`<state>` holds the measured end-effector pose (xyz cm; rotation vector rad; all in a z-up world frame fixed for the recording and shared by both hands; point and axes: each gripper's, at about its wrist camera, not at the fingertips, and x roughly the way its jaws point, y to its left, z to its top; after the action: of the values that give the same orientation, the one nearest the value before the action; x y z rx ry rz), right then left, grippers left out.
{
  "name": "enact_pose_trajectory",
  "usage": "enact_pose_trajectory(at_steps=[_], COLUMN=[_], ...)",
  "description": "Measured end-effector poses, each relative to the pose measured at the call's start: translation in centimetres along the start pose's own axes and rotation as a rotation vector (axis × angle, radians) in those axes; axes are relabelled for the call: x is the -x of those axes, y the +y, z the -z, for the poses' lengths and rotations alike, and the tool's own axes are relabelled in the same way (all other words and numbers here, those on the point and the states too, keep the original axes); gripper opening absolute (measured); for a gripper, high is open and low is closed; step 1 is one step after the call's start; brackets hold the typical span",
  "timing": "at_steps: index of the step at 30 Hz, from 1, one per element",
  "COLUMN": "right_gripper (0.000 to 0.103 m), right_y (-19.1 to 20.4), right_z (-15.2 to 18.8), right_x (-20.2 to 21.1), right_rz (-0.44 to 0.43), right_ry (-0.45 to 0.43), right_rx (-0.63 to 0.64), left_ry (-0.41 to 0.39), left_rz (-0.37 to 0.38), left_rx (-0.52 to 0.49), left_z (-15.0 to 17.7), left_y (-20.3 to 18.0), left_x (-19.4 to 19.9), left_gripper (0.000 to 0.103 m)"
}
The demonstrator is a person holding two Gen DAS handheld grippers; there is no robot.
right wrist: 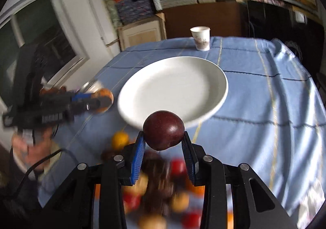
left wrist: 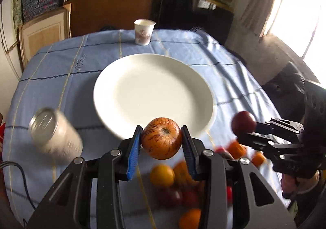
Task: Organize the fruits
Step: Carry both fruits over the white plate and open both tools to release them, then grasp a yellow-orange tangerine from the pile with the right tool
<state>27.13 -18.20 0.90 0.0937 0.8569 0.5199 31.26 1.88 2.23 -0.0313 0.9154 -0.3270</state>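
Blue checked tablecloth (left wrist: 61, 86), seemingly yellow-lined.

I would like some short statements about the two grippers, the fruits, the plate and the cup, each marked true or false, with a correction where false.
1. The left gripper holds an orange, red-streaked apple. True.
2. The right gripper is empty. False: it is shut on a round dark red plum-like fruit.
3. The round white ceramic plate already carries several fruits. False: nothing lies on it.
4. The white patterned paper cup stands upright beyond the plate. True.
5. Loose fruits lie on the blue checked tablecloth below the grippers. True.
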Motion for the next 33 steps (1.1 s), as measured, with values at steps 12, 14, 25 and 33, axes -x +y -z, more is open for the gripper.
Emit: enact_pose_trajectory(at_steps=[12, 14, 25, 33], right_gripper=[0.039, 0.04, 0.068, 0.071], right_y=[-1.5, -1.3, 0.6, 2.8], right_z=[-3.7, -3.5, 0.4, 12.0], right_x=[-9.2, -9.8, 1.6, 6.9], right_rz=[0.022, 0.028, 0.01, 0.075], right_ry=[0.15, 0.173, -0.038, -0.122], right_rx=[-0.075, -0.065, -0.021, -0.007], left_ry=[0.12, 0.125, -0.105, -0.199], left_rz=[-0.047, -0.056, -0.053, -0.005], left_rx=[0.033, 0.03, 0.036, 0.119], left_z=[-2.1, -2.0, 2.9, 11.9], left_y=[1.6, 1.5, 0.5, 0.0], left_x=[-7.3, -7.5, 3.2, 7.7], left_gripper=[0.038, 0.047, 0.085, 0.097])
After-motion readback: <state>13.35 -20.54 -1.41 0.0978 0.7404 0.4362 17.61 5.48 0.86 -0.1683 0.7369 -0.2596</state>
